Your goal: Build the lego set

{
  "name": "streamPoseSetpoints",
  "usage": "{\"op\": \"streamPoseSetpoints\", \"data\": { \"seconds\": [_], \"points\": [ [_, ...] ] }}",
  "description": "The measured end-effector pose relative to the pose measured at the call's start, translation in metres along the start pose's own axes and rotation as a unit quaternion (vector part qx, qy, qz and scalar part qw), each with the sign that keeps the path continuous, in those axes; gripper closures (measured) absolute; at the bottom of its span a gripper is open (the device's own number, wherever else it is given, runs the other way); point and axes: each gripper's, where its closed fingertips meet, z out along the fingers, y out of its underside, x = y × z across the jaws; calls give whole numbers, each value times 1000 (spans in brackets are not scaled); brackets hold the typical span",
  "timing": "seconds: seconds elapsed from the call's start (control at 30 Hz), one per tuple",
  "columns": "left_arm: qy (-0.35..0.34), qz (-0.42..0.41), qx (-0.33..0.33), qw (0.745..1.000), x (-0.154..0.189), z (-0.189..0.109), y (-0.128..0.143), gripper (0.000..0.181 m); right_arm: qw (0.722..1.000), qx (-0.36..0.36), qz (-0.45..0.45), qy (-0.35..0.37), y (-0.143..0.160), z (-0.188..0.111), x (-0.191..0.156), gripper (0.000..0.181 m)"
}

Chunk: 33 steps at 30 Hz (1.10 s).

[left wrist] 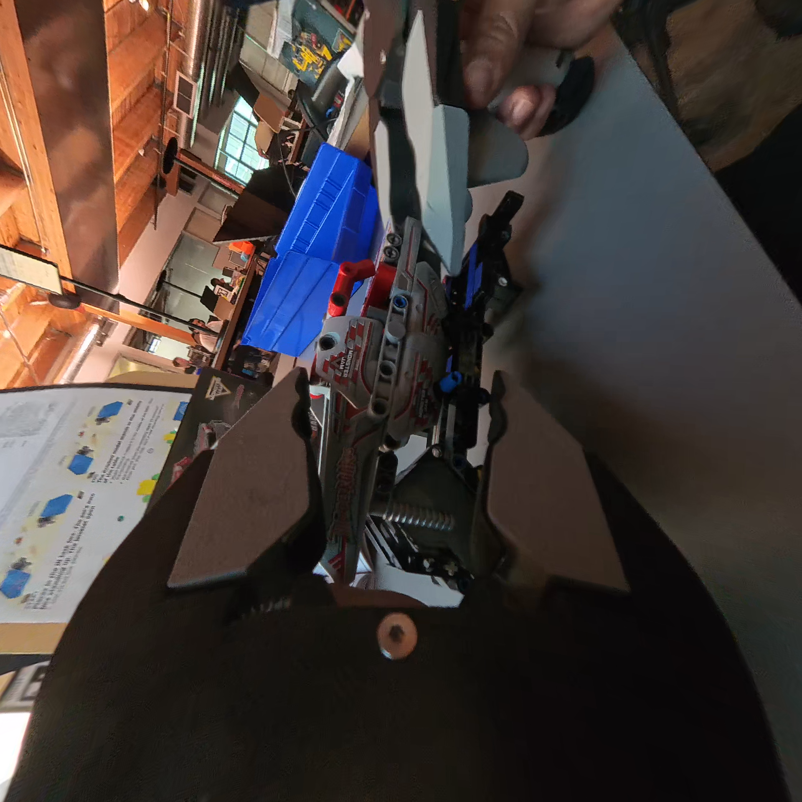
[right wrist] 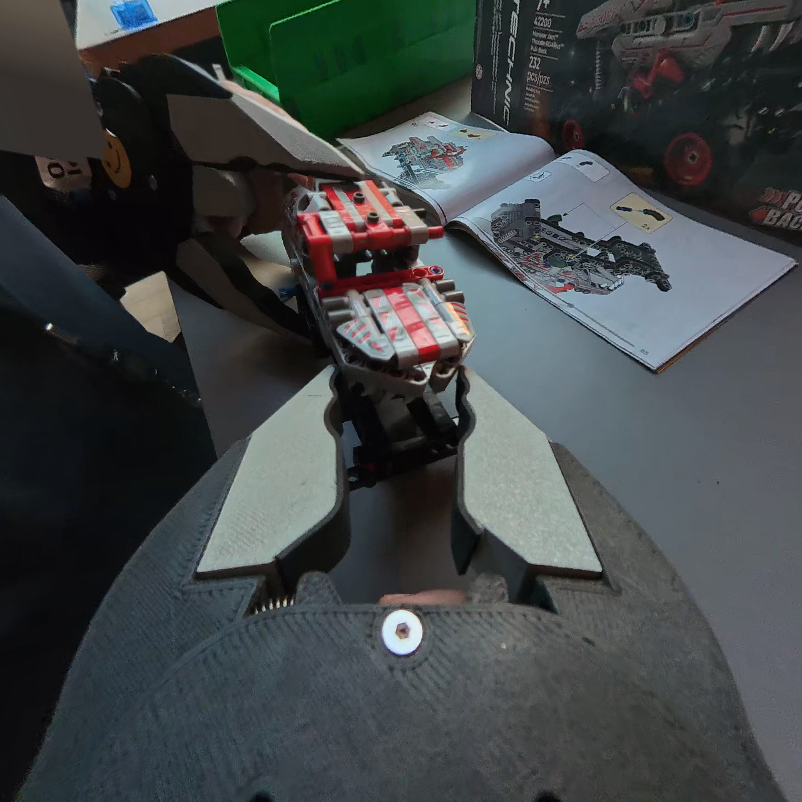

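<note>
Truck model (right wrist: 382, 304) between both tongs (right wrist: 397, 382), gripped

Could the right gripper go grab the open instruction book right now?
Probably not right away. The right gripper has its fingers around the front of the lego truck, so it is busy. The instruction book lies open on the table nearby with nothing over it, so letting go first would likely work.

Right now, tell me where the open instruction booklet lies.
In the right wrist view, the open paper instruction booklet lies flat on the grey table, right of the red-and-grey truck model, before the dark box.
</note>
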Motion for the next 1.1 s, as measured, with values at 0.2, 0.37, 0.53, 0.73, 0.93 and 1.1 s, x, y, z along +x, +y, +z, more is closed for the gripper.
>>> {"op": "streamPoseSetpoints", "data": {
  "seconds": [0.2, 0.37, 0.53, 0.73, 0.93, 1.1],
  "points": [
    [11, 14, 2, 1000, -2, 1, 4, 102, 1000, -20, -2, 7, 6, 2, 1, 133],
    [30, 23, -12, 999, 0, -5, 0, 98, 999, -37, 12, 23, 15, -2, 3, 131],
    [45, -24, -13, 999, -5, -24, -8, 95, 999, -28, -24, 10, 14, -12, -7, 129],
    [58, -113, -69, 990, -14, -31, -3, 106, 999, -30, -38, 5, 16, -17, -1, 118],
    [86, -91, -113, 986, -17, -23, 13, 112, 997, -24, -74, -2, 12, -11, -14, 119],
    [60, -58, -176, 981, -41, -18, 52, 119, 989, -9, -125, -72, 18, -22, -73, 134]
  ]
}}
